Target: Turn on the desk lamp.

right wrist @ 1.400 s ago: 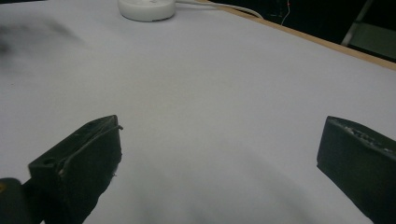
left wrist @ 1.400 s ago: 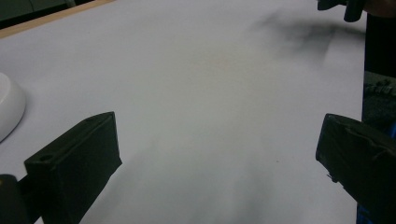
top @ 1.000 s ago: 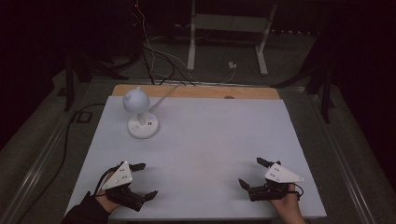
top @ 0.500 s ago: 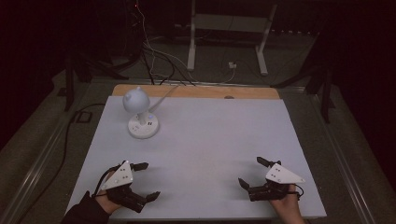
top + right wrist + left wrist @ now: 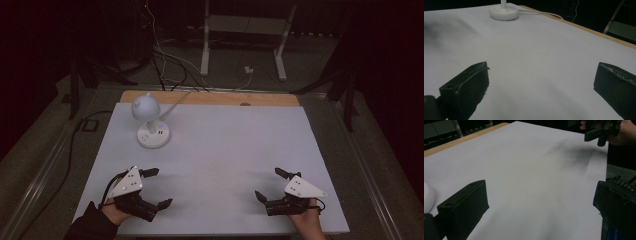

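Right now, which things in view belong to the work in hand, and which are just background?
In play:
- lamp, the one thing on the white table, far left
- left gripper, open, holding nothing
- right gripper, open, holding nothing

Background:
- lamp cord running off the far edge
- cables on the floor
- metal stand behind the table

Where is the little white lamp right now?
In the high view the lamp stands on the far left part of the white table, well beyond the left gripper, with its cord trailing off the back edge.
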A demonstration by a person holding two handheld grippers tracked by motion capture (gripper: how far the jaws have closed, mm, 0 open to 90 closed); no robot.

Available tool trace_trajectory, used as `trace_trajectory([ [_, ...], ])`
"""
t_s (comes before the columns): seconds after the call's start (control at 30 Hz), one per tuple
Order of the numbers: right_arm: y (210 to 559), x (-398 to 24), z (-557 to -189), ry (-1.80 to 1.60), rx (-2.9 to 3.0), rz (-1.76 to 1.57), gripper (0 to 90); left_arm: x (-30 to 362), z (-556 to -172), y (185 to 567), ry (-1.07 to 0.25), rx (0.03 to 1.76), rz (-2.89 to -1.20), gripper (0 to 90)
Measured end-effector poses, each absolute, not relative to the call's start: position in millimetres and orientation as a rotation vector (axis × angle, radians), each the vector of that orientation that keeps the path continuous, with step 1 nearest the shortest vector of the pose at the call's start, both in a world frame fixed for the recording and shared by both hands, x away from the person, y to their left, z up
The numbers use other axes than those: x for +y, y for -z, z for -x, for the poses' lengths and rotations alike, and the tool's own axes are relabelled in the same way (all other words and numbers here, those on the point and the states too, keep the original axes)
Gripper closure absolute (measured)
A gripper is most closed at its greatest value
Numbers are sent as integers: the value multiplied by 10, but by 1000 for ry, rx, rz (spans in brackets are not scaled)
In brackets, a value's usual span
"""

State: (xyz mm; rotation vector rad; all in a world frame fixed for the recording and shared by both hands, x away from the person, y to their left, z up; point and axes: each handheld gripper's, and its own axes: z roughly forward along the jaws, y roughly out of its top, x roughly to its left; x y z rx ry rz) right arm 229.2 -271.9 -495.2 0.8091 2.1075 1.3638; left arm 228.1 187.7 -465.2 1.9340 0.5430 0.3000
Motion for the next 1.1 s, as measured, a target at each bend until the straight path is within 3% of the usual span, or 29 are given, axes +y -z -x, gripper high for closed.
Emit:
trace_trajectory([
  [1.1, 4952, -2722, -2295, -1367, 2108, -804, 0, 1880, -2604, 4508, -406, 711, -1874, 3],
])
